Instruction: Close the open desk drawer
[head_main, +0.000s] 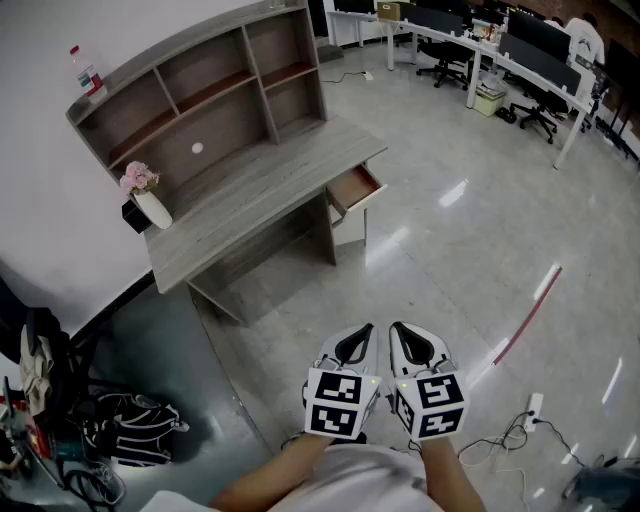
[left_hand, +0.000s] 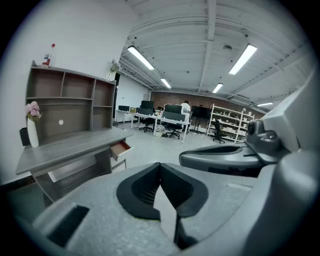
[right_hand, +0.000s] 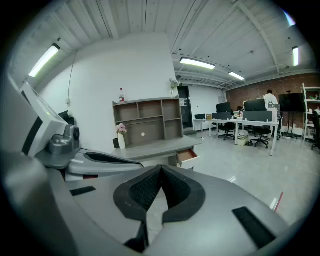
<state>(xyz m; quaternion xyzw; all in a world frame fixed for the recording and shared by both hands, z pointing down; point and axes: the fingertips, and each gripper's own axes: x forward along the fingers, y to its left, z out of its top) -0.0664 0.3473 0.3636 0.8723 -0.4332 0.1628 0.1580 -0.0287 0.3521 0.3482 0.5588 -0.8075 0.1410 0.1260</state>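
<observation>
head view: drawer (head_main: 355, 188) juts past desk (head_main: 250, 195) edge, open floor (head_main: 420, 260) before left gripper (head_main: 362, 332), right gripper (head_main: 398, 332), fingers closed empty

The grey wooden tabletop (head_main: 250, 195) sits in the upper left of the head view. A shelf unit (head_main: 200, 90) stands along its back edge. At its left end a white vase (head_main: 152, 208) stands just beside a small black box (head_main: 133, 216). The glossy floor (head_main: 450, 260) carries a red stripe (head_main: 528, 315) and a power strip (head_main: 533, 410) at lower right.
</observation>
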